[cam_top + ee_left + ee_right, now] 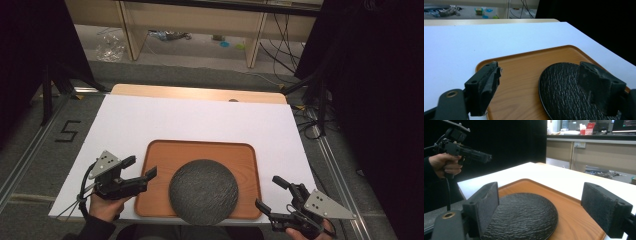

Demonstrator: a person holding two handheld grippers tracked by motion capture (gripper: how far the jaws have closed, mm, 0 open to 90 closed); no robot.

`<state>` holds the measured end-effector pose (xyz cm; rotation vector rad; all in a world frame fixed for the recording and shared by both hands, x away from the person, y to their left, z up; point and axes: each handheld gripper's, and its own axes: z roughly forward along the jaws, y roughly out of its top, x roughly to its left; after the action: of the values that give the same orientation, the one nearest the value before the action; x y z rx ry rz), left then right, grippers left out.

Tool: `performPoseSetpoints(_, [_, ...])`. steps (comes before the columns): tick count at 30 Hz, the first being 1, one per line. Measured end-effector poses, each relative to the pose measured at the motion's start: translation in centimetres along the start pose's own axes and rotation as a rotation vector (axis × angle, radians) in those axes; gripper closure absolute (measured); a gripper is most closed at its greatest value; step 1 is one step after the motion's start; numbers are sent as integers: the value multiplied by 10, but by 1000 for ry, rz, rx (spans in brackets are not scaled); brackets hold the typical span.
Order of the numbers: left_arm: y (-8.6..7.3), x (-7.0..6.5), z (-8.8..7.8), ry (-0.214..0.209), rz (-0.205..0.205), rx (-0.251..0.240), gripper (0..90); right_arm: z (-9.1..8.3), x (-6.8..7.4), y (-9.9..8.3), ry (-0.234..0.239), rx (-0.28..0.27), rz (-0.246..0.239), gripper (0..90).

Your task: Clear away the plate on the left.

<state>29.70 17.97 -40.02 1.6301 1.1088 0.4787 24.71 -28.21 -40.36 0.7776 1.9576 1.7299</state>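
Wooden tray (200, 150) on a white table (200, 117), seen from above, with a dark, rough-textured round plate (203, 191) lying flat in the tray's near half, toward the near rim and slightly right of the tray's centre. Left gripper (140, 167), held in a hand (105, 206), hovers at the tray's left edge, jaws spread wide and empty. In the left gripper view one jaw stands over the tray's left corner and the other over the plate. Right gripper (270, 192) sits just off the tray's near right corner, jaws likewise parted with nothing between them. In the right gripper view its jaws frame the plate (521, 216) and tray (574, 220), and the left gripper (486, 157) appears beyond the tray's far side, raised above the table.
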Motion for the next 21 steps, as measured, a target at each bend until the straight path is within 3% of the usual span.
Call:
performPoseSetpoints(5, [0, 2, -5, -11, 2, -11, 174, 0, 0, 0, -5, -6, -2, 159])
performPoseSetpoints(6, [-1, 3, -6, -8, 10, -12, 174, -1, 0, 1, -3, 15, -5, 159])
performPoseSetpoints(10, [-1, 4, -11, -18, 22, -27, 174, 0, 0, 0, -5, -4, -1, 159])
performPoseSetpoints(11, [-1, 4, -12, -17, 26, -30, 174, -1, 0, 0, -3, 17, -3, 159])
performPoseSetpoints(16, [-3, 4, -17, -7, 75, -28, 175, -1, 0, 1, -5, 18, -4, 159])
performPoseSetpoints(17, [-4, 4, -19, -2, 83, -24, 175, 0, 0, 0, -3, -5, -1, 159])
performPoseSetpoints(18, [-4, 5, -21, -2, 90, -25, 175, -1, 0, 0, -4, 17, -3, 159])
performPoseSetpoints(21, [-6, 6, -26, 0, 101, -29, 174, -1, 0, 1, -13, 12, -10, 159])
